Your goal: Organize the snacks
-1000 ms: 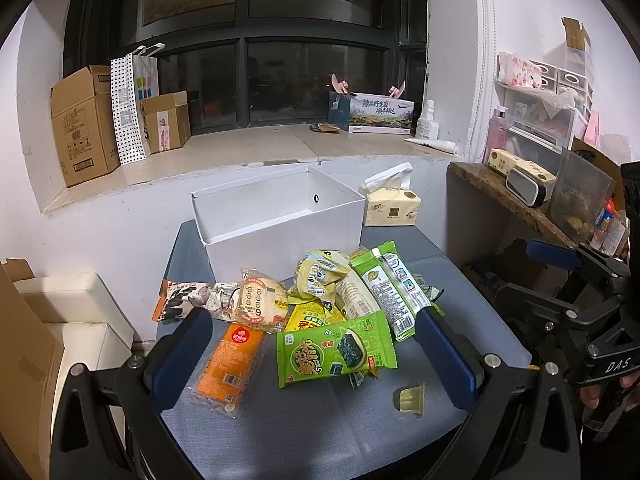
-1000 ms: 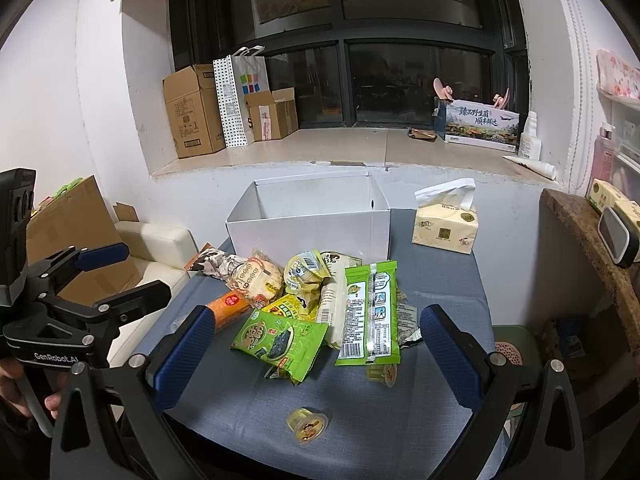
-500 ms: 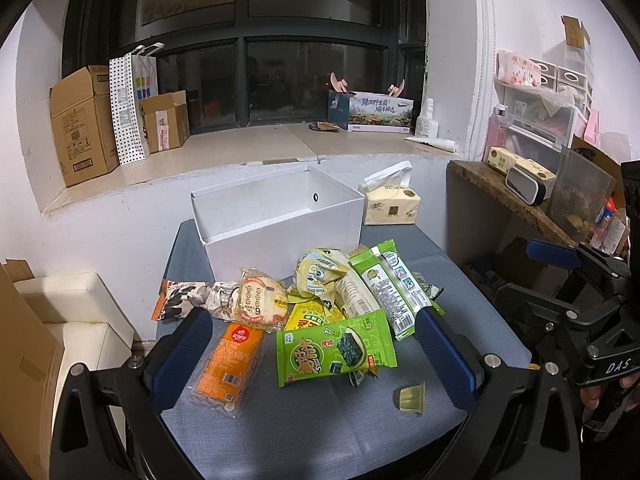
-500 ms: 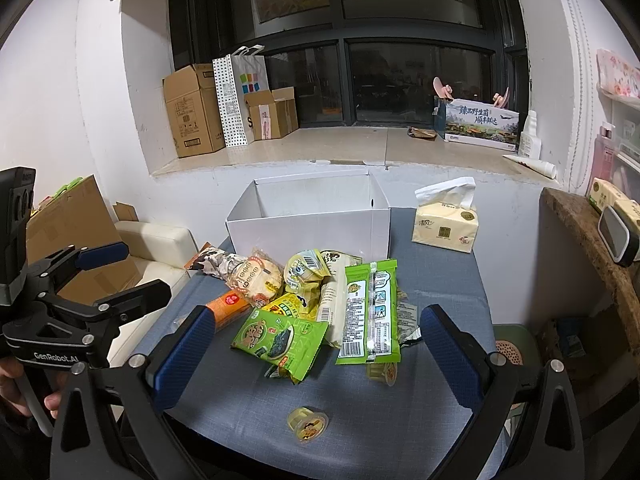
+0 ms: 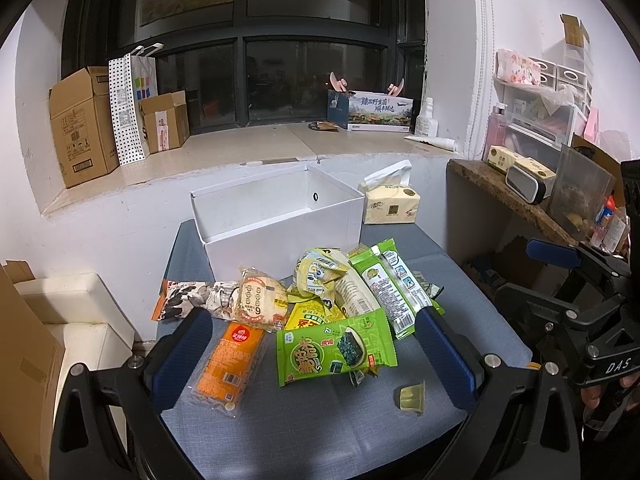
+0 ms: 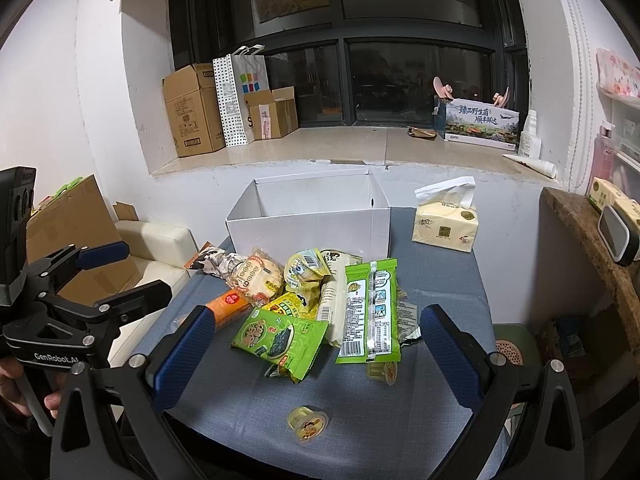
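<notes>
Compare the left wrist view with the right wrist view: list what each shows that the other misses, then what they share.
Only the left wrist view shows the right gripper, open, at its right edge, and the clear bin on the side shelf. Only the right wrist view shows the left gripper, open, at its left edge, and a second jelly cup under the long green packet. Both show the white box, the seaweed packet and the tissue pack.

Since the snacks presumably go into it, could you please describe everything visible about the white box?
The white box is rectangular, open-topped and looks like smooth cardboard. It stands upright at the back of the blue-grey table, behind the snack pile, whose rearmost packets reach its front wall. One side wall has a small round hole. The visible interior looks empty.
</notes>
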### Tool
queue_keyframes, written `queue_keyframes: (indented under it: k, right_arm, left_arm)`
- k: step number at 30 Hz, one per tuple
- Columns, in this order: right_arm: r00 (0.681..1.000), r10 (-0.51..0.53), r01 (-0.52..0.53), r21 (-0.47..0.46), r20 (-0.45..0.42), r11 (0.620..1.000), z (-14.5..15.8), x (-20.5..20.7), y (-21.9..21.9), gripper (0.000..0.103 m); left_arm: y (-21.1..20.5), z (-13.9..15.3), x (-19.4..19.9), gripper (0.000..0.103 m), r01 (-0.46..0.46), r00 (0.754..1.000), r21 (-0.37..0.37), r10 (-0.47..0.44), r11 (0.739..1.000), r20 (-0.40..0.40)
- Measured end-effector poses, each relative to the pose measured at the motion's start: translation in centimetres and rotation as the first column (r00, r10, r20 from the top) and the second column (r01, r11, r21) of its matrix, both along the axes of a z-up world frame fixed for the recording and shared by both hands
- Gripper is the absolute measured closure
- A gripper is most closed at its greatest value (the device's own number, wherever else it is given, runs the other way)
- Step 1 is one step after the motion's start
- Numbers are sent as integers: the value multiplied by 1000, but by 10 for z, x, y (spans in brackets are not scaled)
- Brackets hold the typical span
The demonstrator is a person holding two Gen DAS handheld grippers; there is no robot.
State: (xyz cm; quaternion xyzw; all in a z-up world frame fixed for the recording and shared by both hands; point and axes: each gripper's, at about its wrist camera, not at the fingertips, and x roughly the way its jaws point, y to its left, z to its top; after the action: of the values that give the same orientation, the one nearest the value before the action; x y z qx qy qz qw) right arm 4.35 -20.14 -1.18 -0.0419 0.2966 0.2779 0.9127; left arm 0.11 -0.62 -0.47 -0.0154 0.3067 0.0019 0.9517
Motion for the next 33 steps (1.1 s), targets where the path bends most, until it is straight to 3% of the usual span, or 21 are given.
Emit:
queue_keyframes:
  k: [24, 33]
  right_arm:
    - [1000, 1, -1, -6, -14, 1000, -5, 2, 0, 0]
    - [989, 24, -36, -82, -147, 996, -52, 68, 36, 0]
  left_arm:
    - [2, 2, -2, 0, -2, 1000, -1, 2, 1000, 12]
    - [20, -9, -2, 0, 1, 1000, -50, -1, 999, -4]
